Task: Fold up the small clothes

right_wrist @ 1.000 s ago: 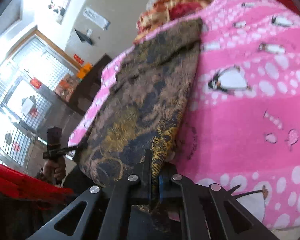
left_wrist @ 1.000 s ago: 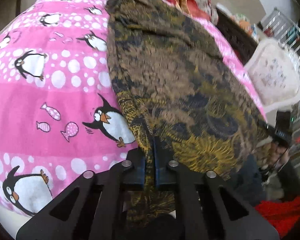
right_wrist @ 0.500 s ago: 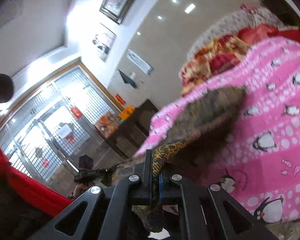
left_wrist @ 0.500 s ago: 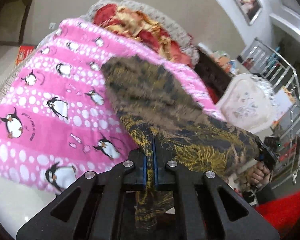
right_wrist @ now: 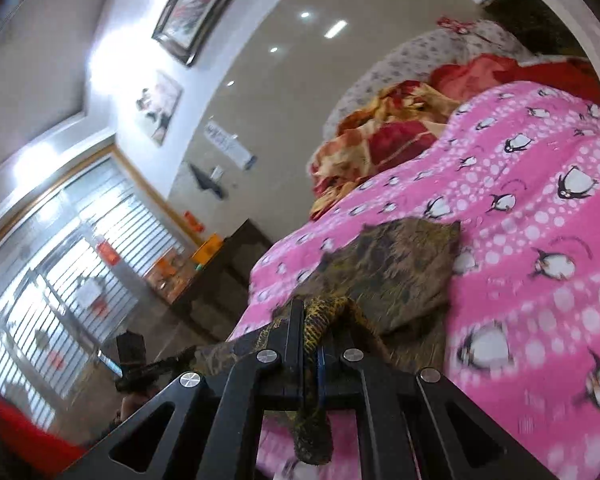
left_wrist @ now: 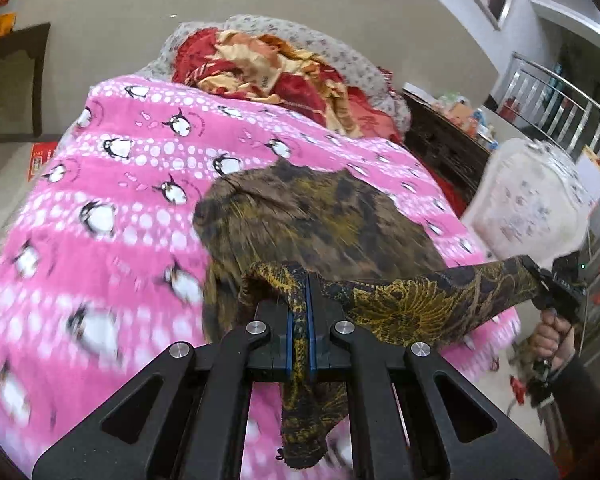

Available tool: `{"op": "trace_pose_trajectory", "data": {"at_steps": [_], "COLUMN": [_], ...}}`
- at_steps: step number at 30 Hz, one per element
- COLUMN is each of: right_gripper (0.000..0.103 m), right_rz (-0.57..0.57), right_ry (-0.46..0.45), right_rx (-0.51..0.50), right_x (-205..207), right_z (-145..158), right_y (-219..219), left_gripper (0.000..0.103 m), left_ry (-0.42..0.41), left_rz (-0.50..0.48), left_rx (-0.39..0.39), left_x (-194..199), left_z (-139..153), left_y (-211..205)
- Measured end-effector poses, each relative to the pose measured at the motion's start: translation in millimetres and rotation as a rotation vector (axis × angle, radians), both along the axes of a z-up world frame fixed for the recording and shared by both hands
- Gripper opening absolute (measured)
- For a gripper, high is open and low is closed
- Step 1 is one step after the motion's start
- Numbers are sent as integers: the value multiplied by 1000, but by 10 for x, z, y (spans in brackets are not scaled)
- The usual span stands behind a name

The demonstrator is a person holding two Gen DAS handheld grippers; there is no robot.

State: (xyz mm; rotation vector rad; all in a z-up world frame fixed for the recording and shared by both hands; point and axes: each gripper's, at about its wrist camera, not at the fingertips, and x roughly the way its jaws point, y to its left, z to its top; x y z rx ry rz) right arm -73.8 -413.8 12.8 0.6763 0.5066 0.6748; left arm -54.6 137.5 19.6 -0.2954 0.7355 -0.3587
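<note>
A dark brown and gold patterned garment (left_wrist: 316,220) lies on a pink penguin blanket (left_wrist: 112,208); its near edge is lifted off the bed. My left gripper (left_wrist: 299,280) is shut on one corner of that edge, with cloth hanging below the jaws. The edge stretches taut to the right, where my right gripper (left_wrist: 540,280) pinches the other corner in a person's hand (left_wrist: 552,336). In the right wrist view my right gripper (right_wrist: 314,312) is shut on the garment (right_wrist: 396,268), and my left gripper (right_wrist: 184,356) shows at the lower left holding the other end.
A red and yellow floral quilt (left_wrist: 272,68) is heaped at the far end of the bed. A dark cabinet (left_wrist: 444,144) and a white patterned chair (left_wrist: 528,200) stand to the right. A metal railing (left_wrist: 556,104) is behind. Barred windows (right_wrist: 52,272) fill the left of the right wrist view.
Both grippers have risen and tilted up, lifting the garment's near edge off the blanket. More of the room and the far end of the bed has come into view.
</note>
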Motion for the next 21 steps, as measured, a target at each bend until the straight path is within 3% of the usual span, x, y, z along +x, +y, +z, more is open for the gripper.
{"op": "trace_pose_trajectory", "data": {"at_steps": [5,12,14,16,21], "right_gripper": [4,4,4,4,3], "right_rz": [-81,-121,-118,-121,-91], "right_ry": [106,231,253,296,401], "right_rx": [-77,-167,-200,-219,-258], "right_x": [868,1854,2046,2259,2546], "right_z": [-245,-496,-560,-686,-1053], "right_y": [100,216,260,268,322], "left_gripper": [4,4,4,3,4], "left_ry": [18,92,118,160,204], "left_rz": [1,59,79,93,80], "left_rx": [87,93,127,106,164], "left_x": [869,1762,1951,2106,2144], "left_z": [-189,-447,-537,-683,-950], "left_y": [-92,66,96,166,85]}}
